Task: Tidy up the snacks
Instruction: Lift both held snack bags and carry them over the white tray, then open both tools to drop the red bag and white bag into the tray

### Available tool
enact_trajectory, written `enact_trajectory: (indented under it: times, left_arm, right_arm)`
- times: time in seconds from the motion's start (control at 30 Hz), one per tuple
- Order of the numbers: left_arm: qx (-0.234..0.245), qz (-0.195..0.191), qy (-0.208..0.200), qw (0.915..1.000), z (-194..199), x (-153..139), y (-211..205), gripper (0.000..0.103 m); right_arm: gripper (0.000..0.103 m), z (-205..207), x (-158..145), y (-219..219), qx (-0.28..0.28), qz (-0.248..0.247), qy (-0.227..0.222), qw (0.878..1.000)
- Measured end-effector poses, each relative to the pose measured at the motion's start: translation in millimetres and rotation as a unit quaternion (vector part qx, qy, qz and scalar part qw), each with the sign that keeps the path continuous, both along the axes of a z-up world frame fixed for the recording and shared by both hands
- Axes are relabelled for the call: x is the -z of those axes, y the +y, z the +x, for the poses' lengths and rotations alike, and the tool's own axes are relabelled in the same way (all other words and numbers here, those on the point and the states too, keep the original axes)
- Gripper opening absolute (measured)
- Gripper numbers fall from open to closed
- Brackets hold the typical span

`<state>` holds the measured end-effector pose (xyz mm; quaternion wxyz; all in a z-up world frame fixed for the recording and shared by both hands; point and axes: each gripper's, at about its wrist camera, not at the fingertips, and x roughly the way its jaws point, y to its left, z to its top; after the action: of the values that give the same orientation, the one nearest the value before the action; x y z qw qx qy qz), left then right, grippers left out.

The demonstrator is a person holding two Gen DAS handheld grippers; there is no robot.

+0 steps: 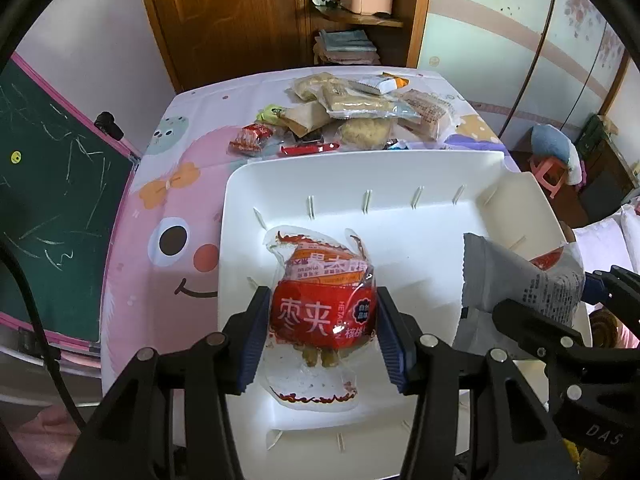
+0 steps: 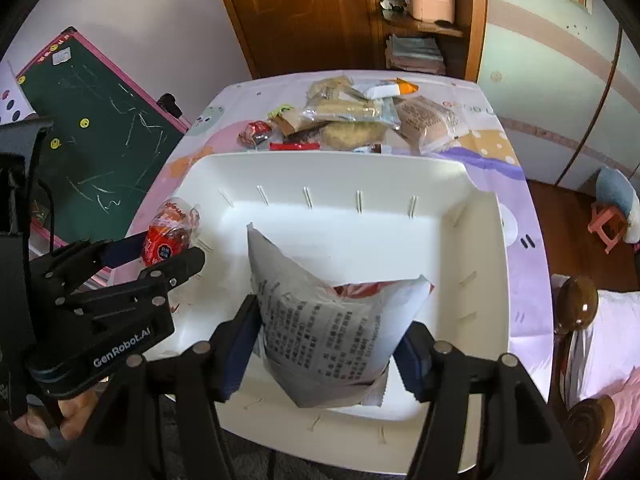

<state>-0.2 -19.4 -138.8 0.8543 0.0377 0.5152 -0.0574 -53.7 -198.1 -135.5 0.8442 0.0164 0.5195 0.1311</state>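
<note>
- Left gripper point(image 1: 324, 320): its blue-padded fingers are pinching a red snack packet point(image 1: 323, 312) from both sides and holding it over the white bin point(image 1: 360, 168), pointing steeply downward.
- Red snack packet: clear wrapper with a red label in white characters and an orange strip above it; brownish pieces are showing through the clear lower part. From the right wrist view it is showing at the bin's left edge point(image 2: 170, 236), clamped in the left tool.
- Right gripper point(image 2: 326, 344): its pads are pressing on the sides of a grey snack bag point(image 2: 324, 332), which is standing between them inside the bin's outline.
- Grey snack bag: printed with small dark text, a patch of red showing behind its top fold, one corner sticking up. In the left wrist view it is appearing at the right point(image 1: 524, 284).
- White bin: rectangular, with slotted inner walls; it is sitting on the table point(image 2: 516, 248) under a pastel cartoon cloth. Whether either packet is touching the bin floor cannot be told.
- Pile of snacks point(image 1: 352, 114): clear-wrapped biscuits and cakes, a brown pack, a green sweet and red-wrapped items are lying in a heap on the cloth just beyond the bin's far wall.
- Chalkboard point(image 1: 60, 184): green with a pink frame, standing left of the table.
- Wooden door point(image 1: 228, 16): standing behind the table.
</note>
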Motion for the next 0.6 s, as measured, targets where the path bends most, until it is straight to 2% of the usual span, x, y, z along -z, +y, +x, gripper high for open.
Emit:
enact_trajectory:
  times: [0.23,0.43,0.5,0.57,0.6]
  left_arm:
    - [-0.004,0.005,0.005,1.0000,2.3,3.1,0.8,0.051]
    - [-0.008,0.009,0.002,0.9999,3.5,2.8,1.7,0.055]
    - [-0.008,0.012,-0.002,0.9999,3.8,1.5,1.1,0.064]
    - [-0.007,0.010,-0.003,0.9999,3.6,1.3,1.2,0.081]
    - [-0.008,0.011,-0.006,0.9999,3.7,0.6,0.8,0.082]
  right_arm:
    - [0.064,1.5,2.4,2.9,0.000,-0.003,0.007,1.000]
    - [0.066,6.3,12.9,1.3,0.009,0.012,0.037,0.999]
    - [0.067,7.9,16.6,-0.1,0.013,0.015,0.047,0.999]
    - [0.067,8.9,18.8,-1.3,0.019,0.017,0.053,0.998]
    - [0.067,9.2,19.5,-1.8,0.020,0.019,0.055,0.998]
